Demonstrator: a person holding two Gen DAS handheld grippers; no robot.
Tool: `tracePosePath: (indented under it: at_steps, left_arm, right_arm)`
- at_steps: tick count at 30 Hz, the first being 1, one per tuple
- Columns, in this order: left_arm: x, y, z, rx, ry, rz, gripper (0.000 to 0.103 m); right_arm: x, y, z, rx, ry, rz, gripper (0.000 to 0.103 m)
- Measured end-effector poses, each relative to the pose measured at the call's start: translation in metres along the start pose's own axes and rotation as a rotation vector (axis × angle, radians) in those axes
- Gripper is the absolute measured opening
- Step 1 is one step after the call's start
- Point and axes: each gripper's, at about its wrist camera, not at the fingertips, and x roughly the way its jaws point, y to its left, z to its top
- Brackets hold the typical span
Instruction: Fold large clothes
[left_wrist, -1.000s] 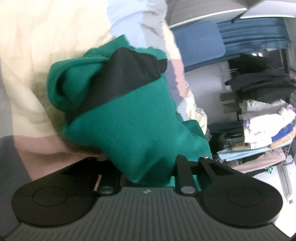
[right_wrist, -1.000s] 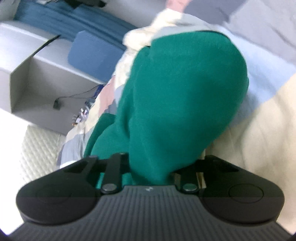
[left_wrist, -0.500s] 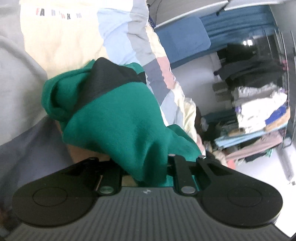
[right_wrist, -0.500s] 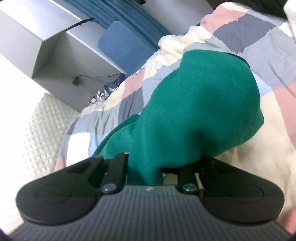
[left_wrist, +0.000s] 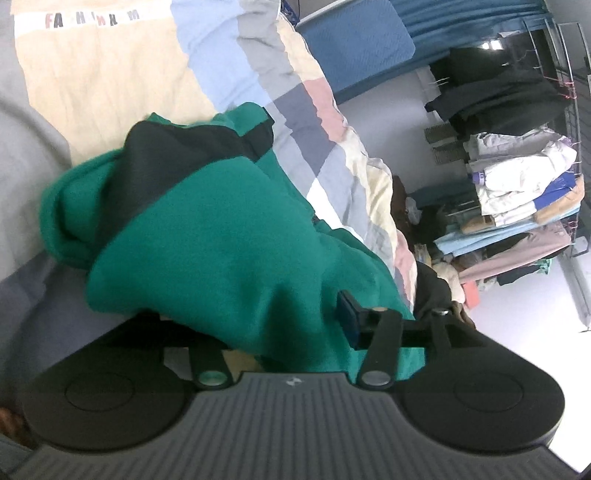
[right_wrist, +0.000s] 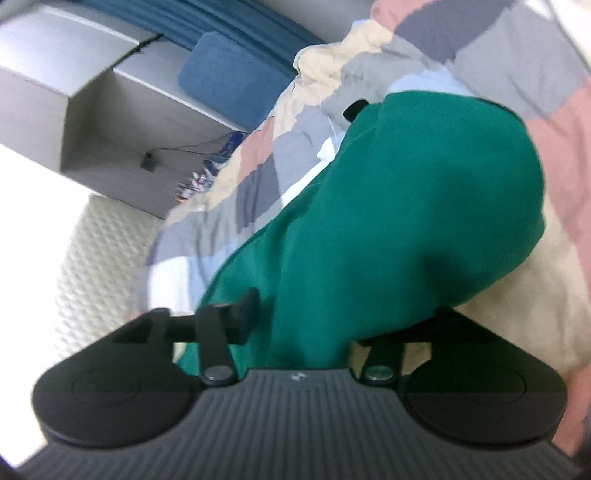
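Both grippers loosening on a green garment bunched over a patchwork quilt on a bed.

Left wrist view: the left gripper (left_wrist: 255, 325) has its jaws standing apart, having just been opening; the green garment (left_wrist: 221, 236), with a black panel (left_wrist: 177, 155) across its upper folds, lies heaped between them, and the one visible finger (left_wrist: 349, 317) stands just clear of the cloth, the other hidden under it. The garment rests on the patchwork quilt (left_wrist: 317, 122), and shelves of stacked clothes (left_wrist: 517, 184) stand well off to the side. Right wrist view: the right gripper (right_wrist: 340, 314) likewise has jaws that have just been opening, with the green garment (right_wrist: 406, 206) mounded between them; its visible finger (right_wrist: 247, 310) sits beside the cloth, not pressing. The picture is blurred. The quilt (right_wrist: 258, 177) spreads beneath, with a blue cushion (right_wrist: 229, 74) beyond.
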Motion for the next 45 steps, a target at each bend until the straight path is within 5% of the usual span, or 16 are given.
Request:
tracePosePath:
  at_steps: [8,13,26,30,38,45]
  left_arm:
    - [-0.012,-0.026,0.008,0.112,-0.123,-0.048,0.059]
    - [-0.001,-0.045,0.028,0.214,-0.181,-0.073,0.062]
    - [0.100,-0.076,0.103,0.401,-0.353,0.034,0.065]
    - [0.142,-0.074,0.137,0.423,-0.349,0.108,0.065]
    - [0.215,-0.055,0.177,0.489,-0.229,0.270,0.065]
    - [0.226,-0.047,0.178,0.468,-0.225,0.269,0.066]
  right_arm:
    - [-0.011,0.024,0.005,-0.083,-0.069,0.101,0.057]
    - [0.005,0.048,0.030,-0.199,-0.107,0.091,0.057]
    - [0.094,0.064,0.098,-0.442,-0.207,0.009,0.059]
    - [0.129,0.066,0.112,-0.524,-0.223,-0.037,0.059]
    - [0.216,0.054,0.135,-0.574,-0.077,-0.139,0.059]
    - [0.241,0.049,0.136,-0.579,-0.087,-0.168,0.059]
